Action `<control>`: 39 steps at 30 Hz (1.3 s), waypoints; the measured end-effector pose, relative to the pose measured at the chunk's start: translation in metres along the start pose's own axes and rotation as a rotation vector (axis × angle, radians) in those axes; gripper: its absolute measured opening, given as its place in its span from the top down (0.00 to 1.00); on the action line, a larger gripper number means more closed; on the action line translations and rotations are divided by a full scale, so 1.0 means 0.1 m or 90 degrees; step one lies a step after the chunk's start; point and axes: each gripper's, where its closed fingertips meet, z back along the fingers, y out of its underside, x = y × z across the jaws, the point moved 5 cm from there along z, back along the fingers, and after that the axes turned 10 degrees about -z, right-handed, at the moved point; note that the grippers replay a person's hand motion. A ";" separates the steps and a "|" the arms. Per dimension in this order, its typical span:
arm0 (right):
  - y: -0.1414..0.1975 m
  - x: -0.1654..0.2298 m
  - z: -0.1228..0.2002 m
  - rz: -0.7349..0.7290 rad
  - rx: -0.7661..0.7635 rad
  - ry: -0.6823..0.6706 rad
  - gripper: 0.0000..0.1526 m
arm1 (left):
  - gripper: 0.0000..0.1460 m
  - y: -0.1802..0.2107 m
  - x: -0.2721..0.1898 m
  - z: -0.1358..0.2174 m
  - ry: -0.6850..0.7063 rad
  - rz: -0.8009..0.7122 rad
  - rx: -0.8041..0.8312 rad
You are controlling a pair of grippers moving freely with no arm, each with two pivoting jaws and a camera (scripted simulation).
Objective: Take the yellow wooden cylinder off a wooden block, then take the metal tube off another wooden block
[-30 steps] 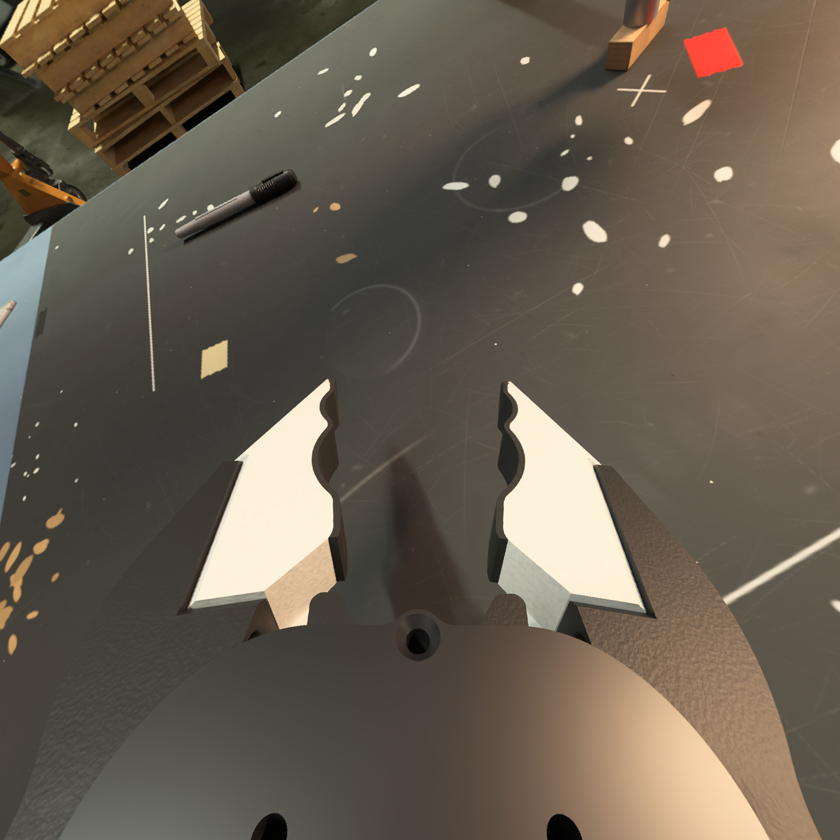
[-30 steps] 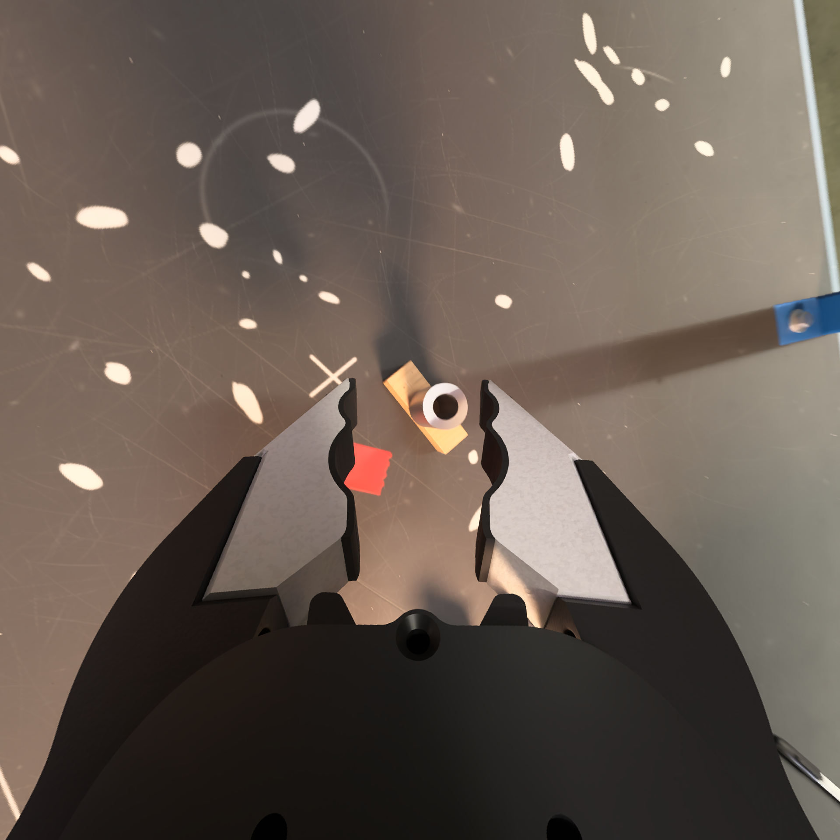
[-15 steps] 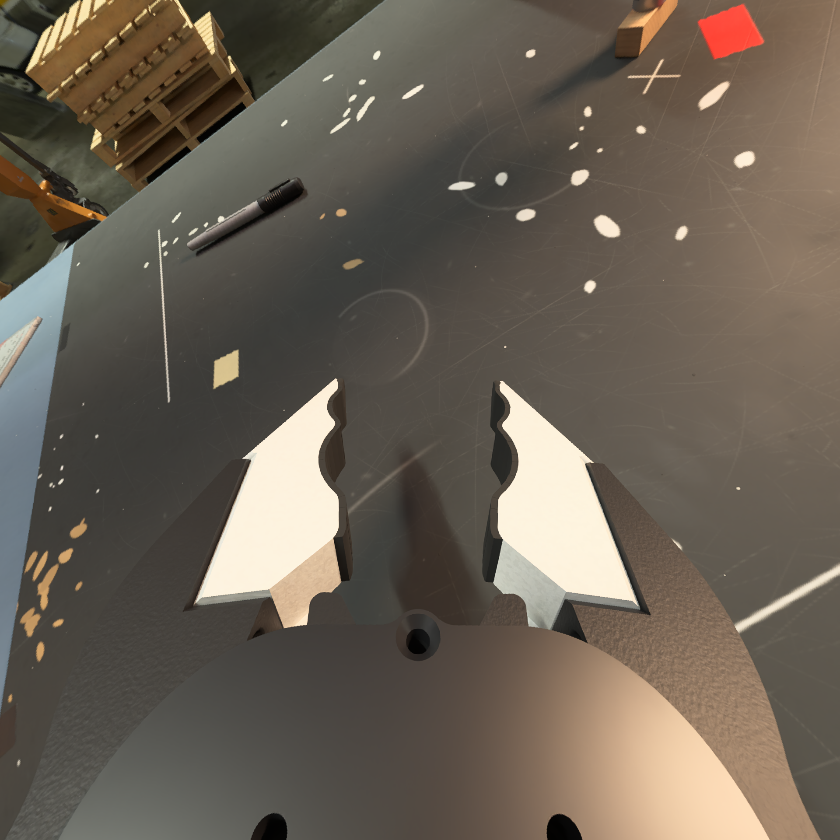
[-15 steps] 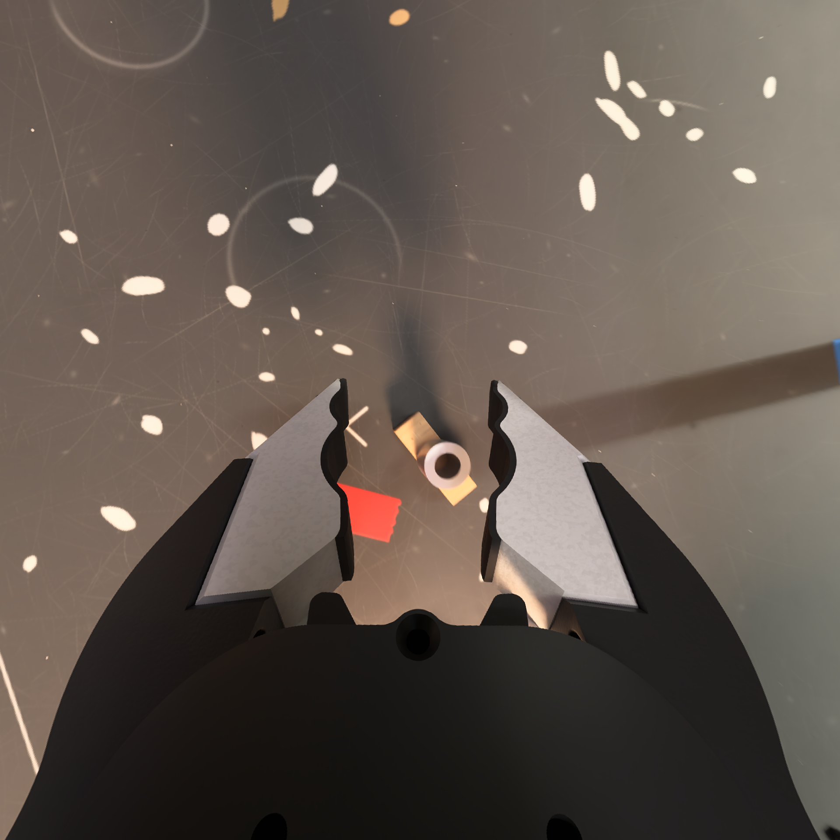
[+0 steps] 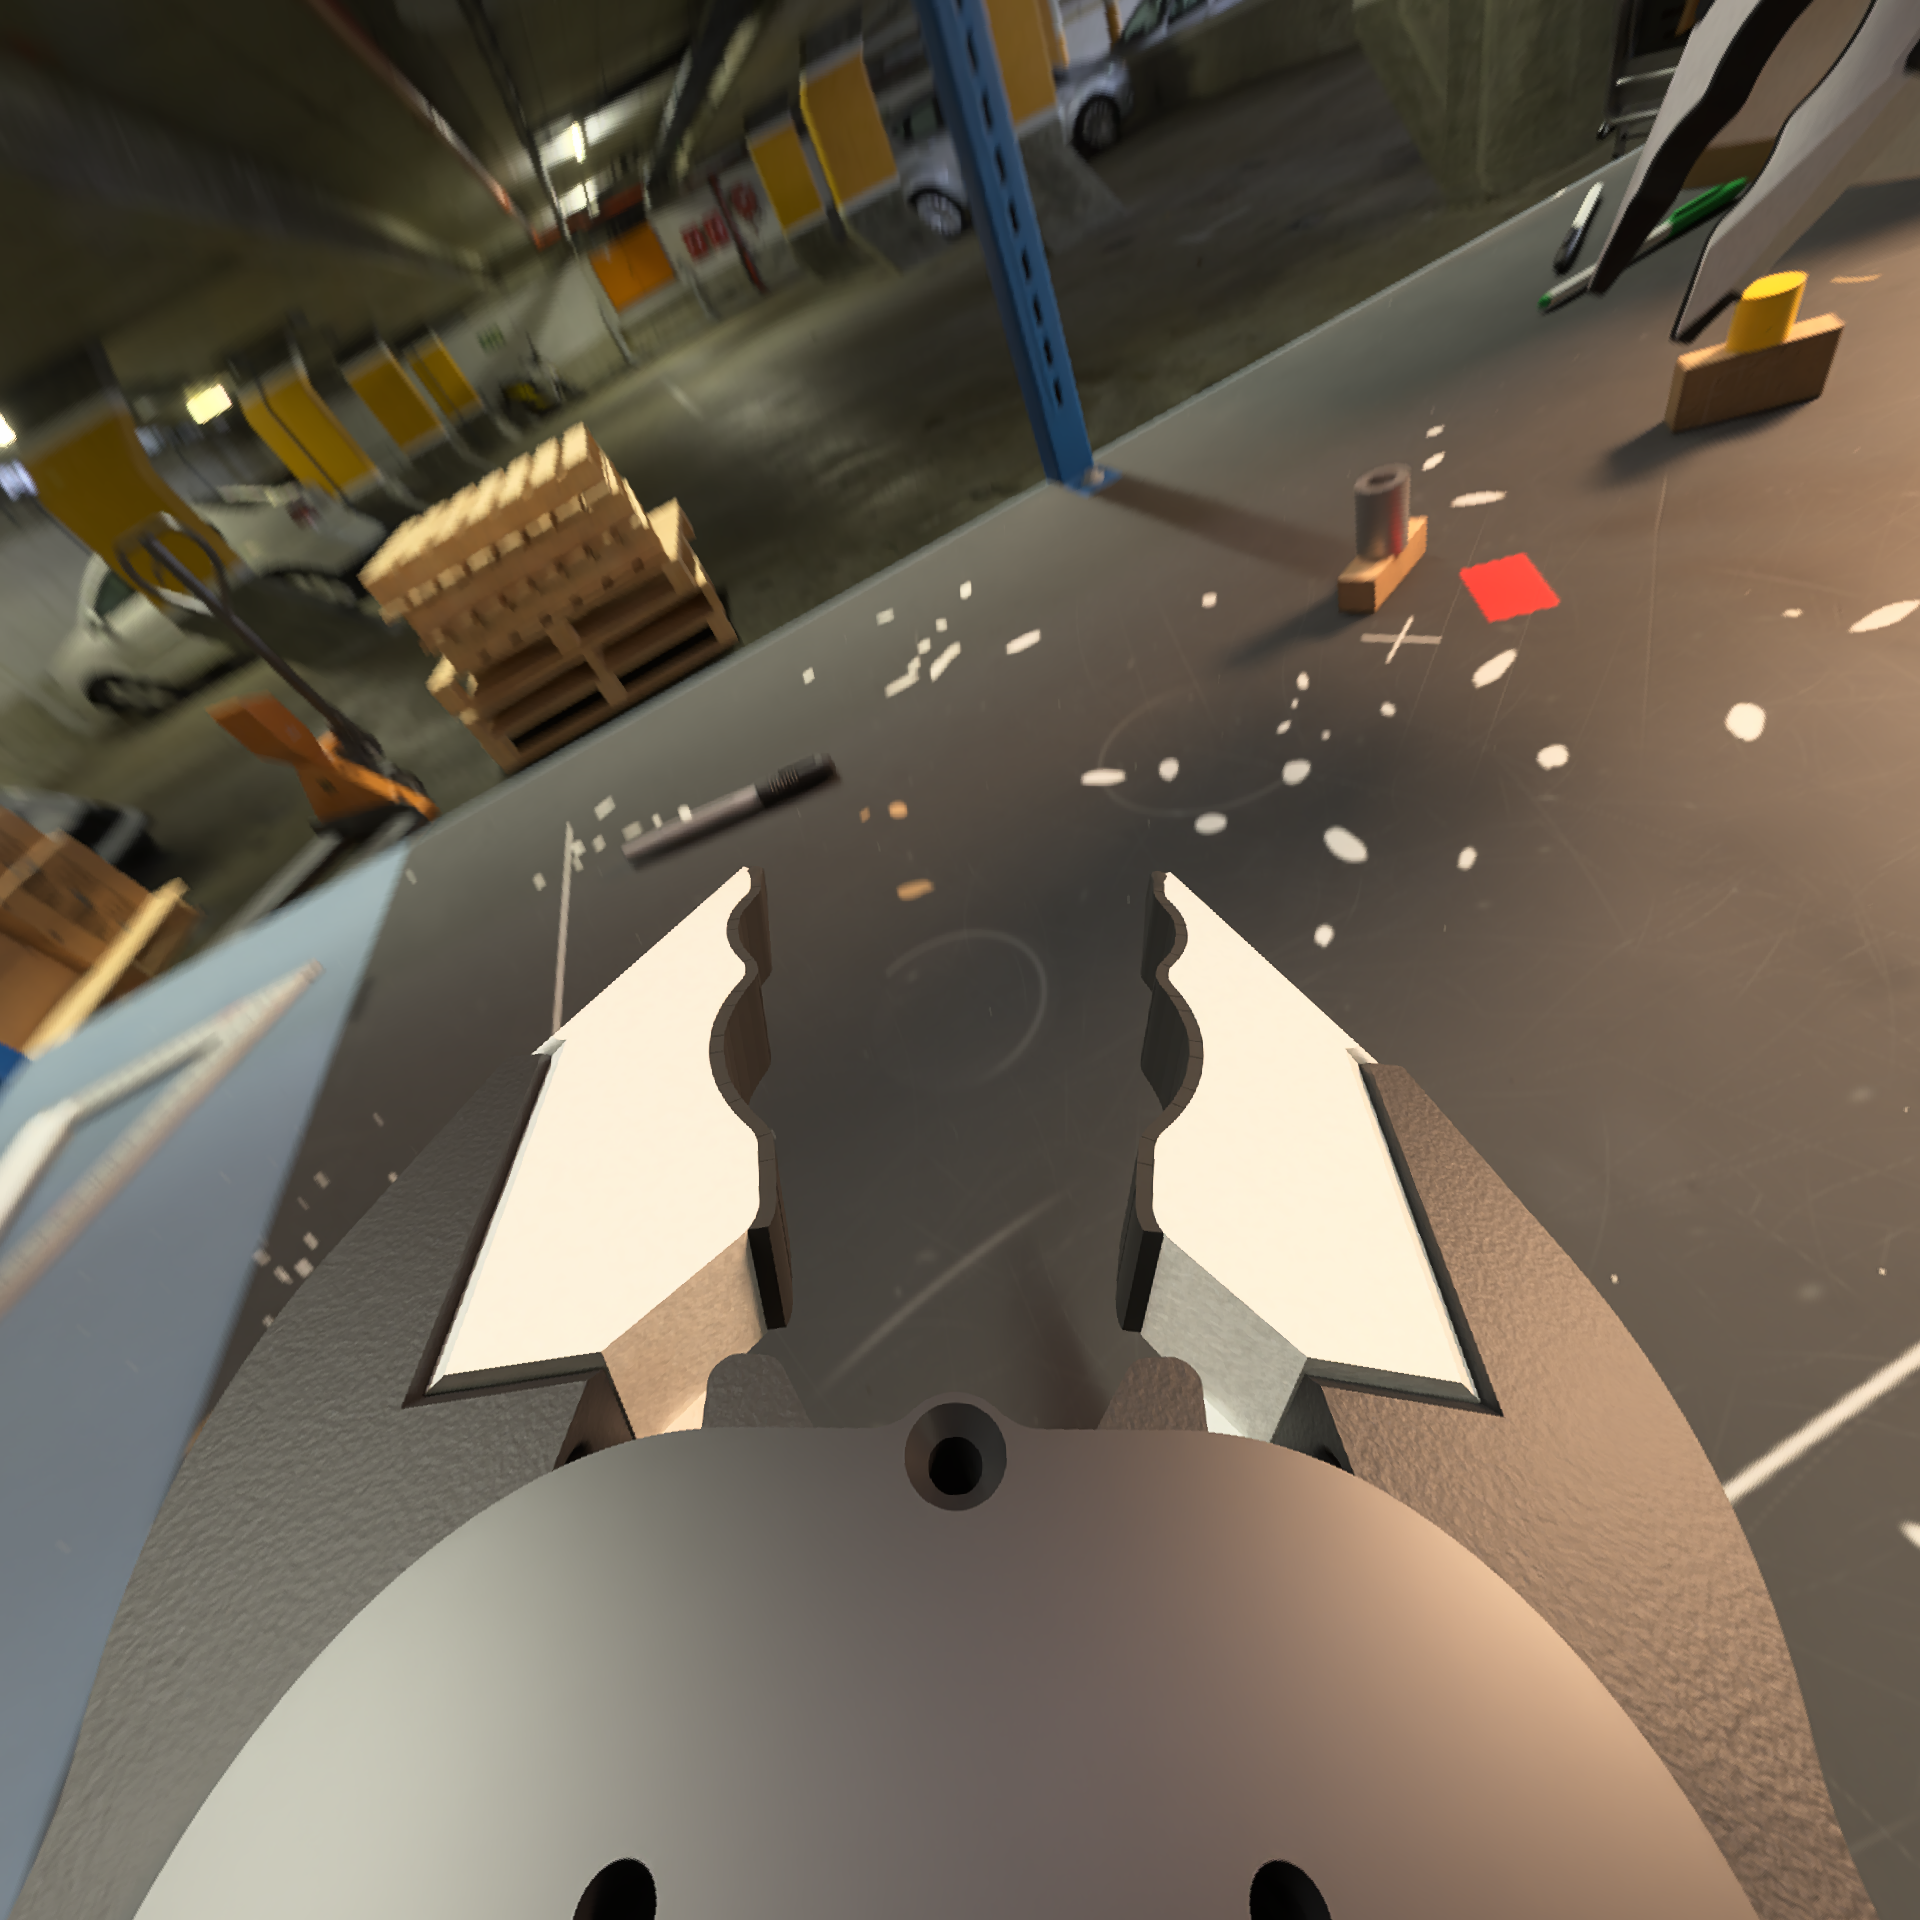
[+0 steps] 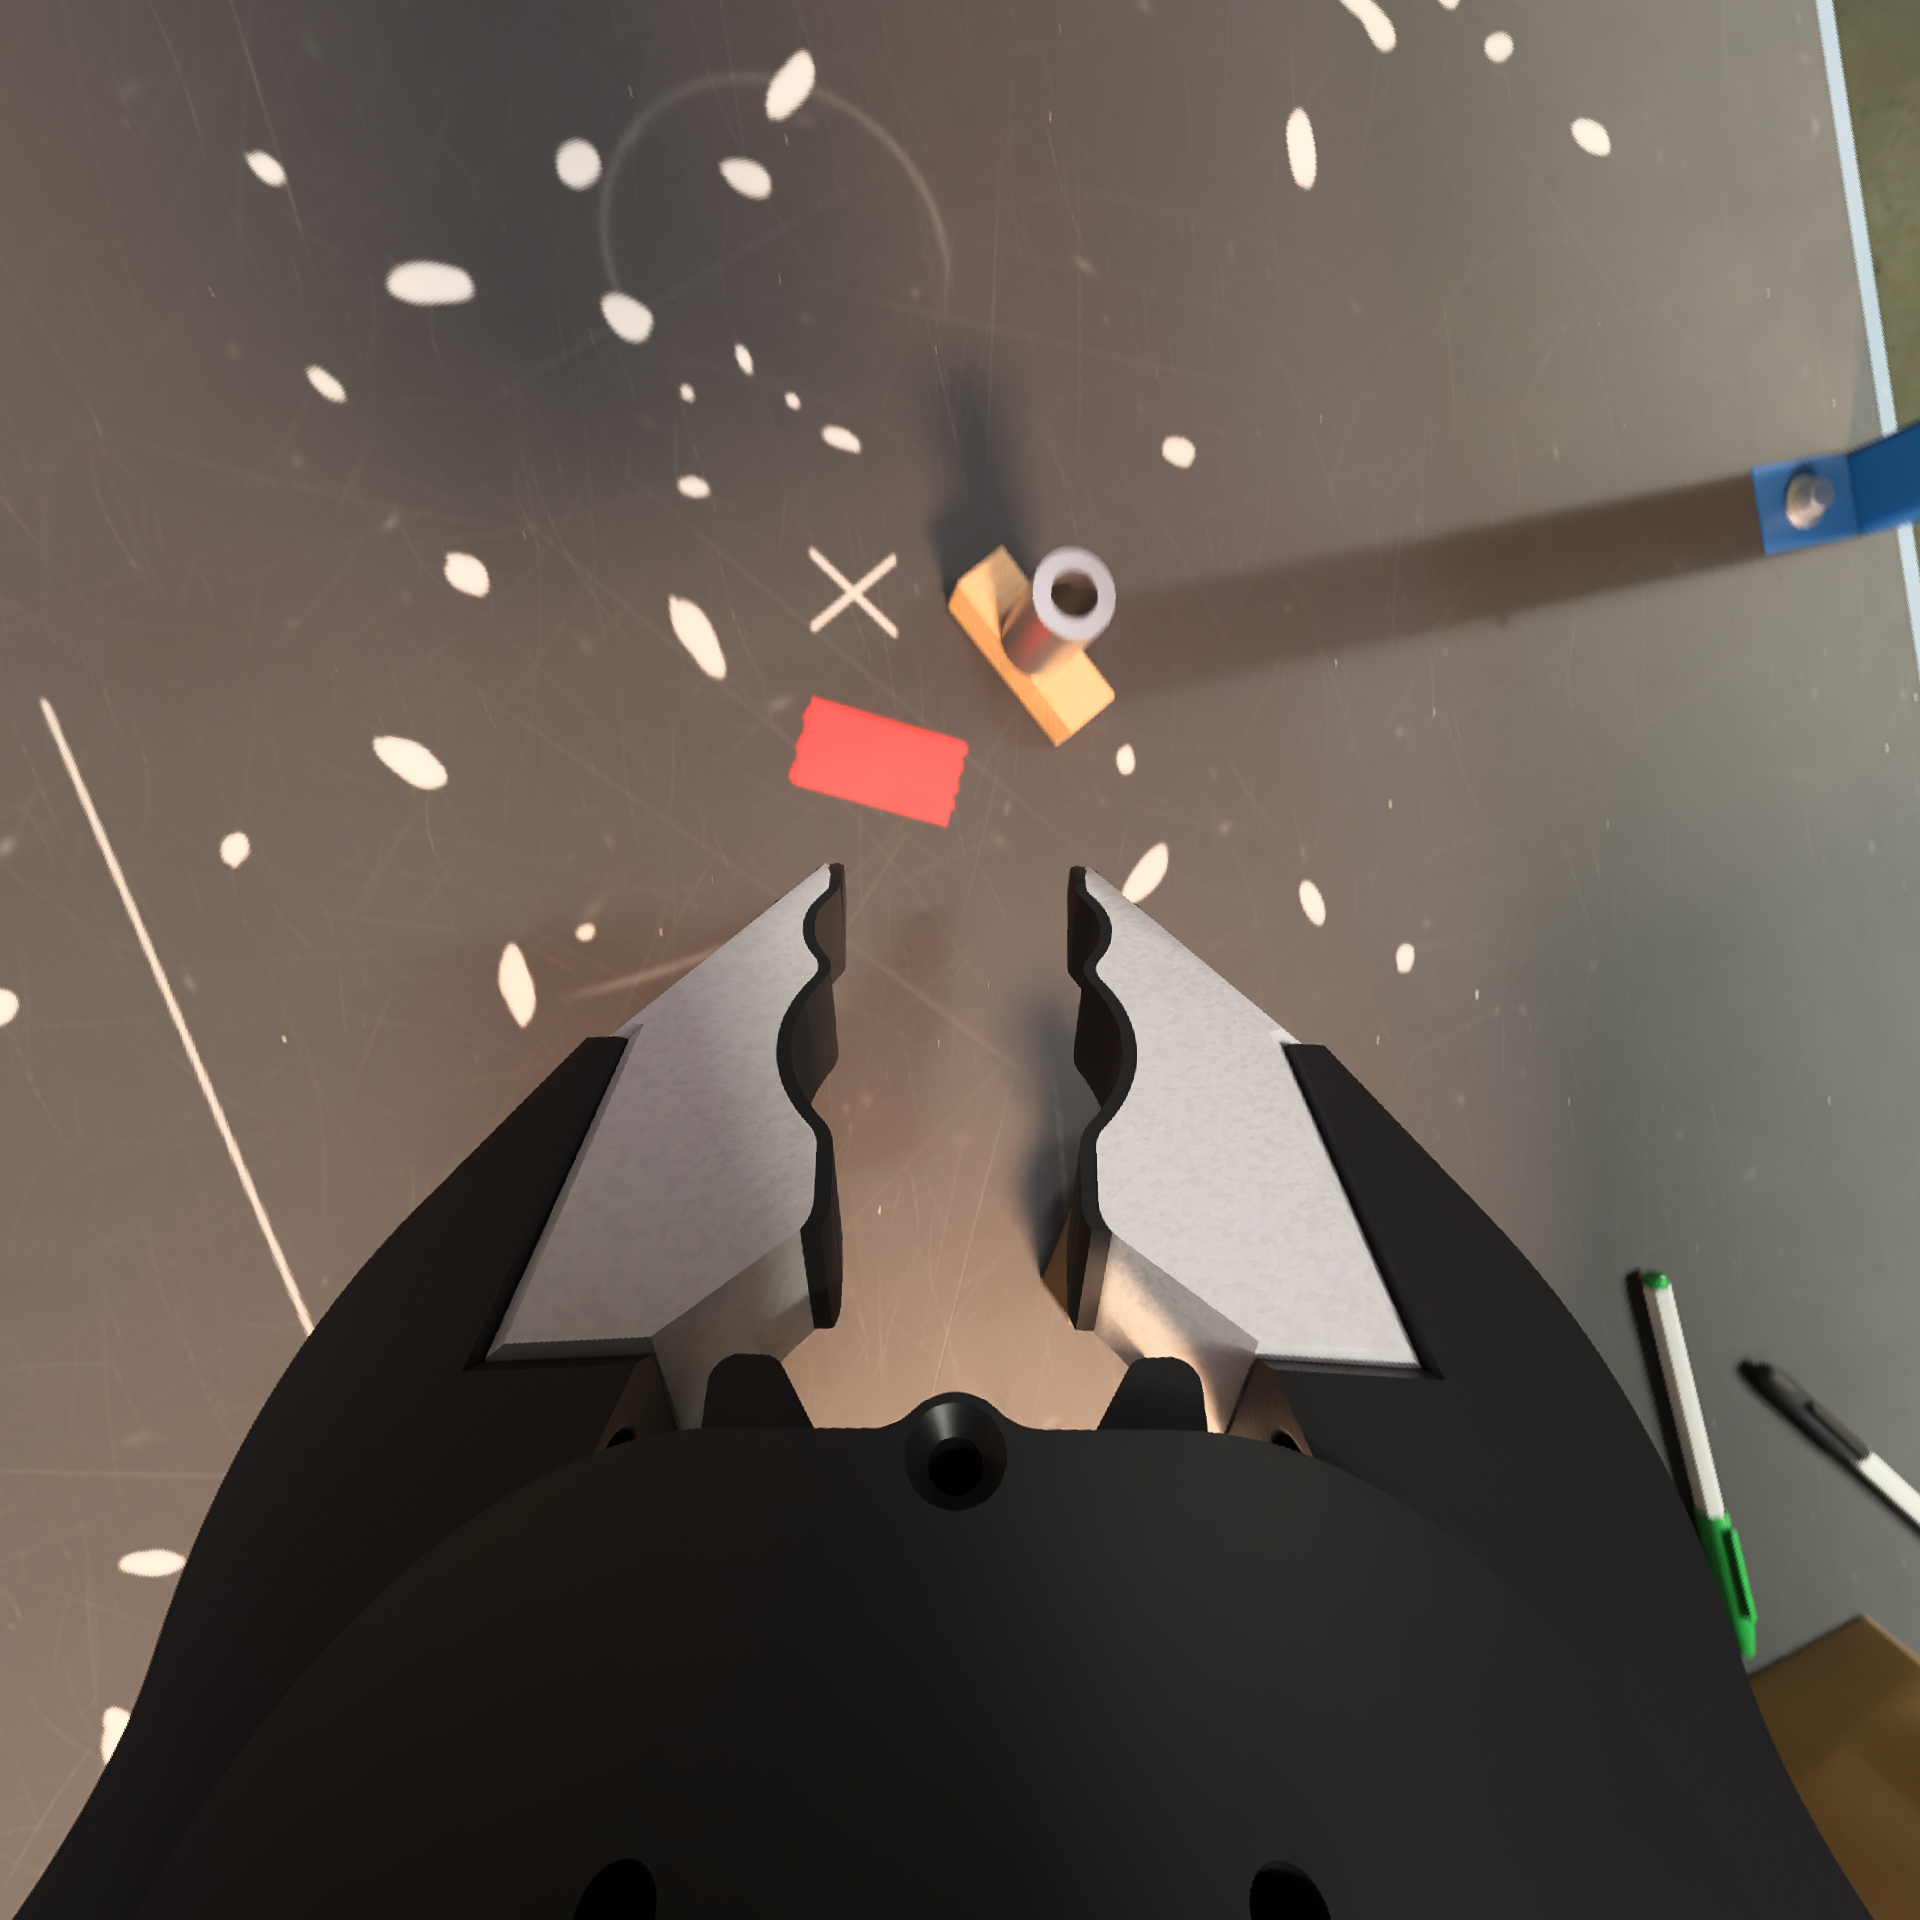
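In the left wrist view the yellow wooden cylinder [image 5: 1766, 310] stands upright on a wooden block [image 5: 1756, 382] at the far right. The metal tube [image 5: 1380, 511] stands on a smaller wooden block [image 5: 1382, 577] nearer the middle. My left gripper [image 5: 954, 883] is open and empty, low over bare table, far from both. My right gripper [image 5: 1636, 312] hangs just left of the yellow cylinder. In the right wrist view my right gripper [image 6: 956, 873] is open and empty, and the tube [image 6: 1073, 597] on its block [image 6: 1060, 696] lies ahead of the fingertips.
A red patch [image 6: 878, 762] and a white cross [image 6: 852, 594] mark the table by the tube's block. A black marker [image 5: 727, 808] lies at the left. Pens [image 6: 1699, 1455] lie near the right edge. A blue post [image 5: 1013, 239] stands at the table's far edge.
The right gripper has pulled back from the tube, which now lies beyond its fingertips, and its jaws have narrowed a little. The left view has tilted up and now shows both blocks.
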 end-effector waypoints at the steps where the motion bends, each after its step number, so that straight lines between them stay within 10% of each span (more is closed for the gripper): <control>1: 0.07 0.00 0.02 -0.002 0.002 0.007 0.72 | 0.51 -0.09 0.00 0.02 -0.006 -0.021 -0.016; 15: 0.92 -0.35 0.28 -0.142 -0.011 0.091 0.77 | 0.54 -0.98 -0.84 -0.67 0.245 -0.215 -0.063; 39: 1.10 -0.69 0.03 -0.244 -0.094 0.114 0.86 | 0.55 -0.68 -1.56 -1.76 0.401 -0.262 0.093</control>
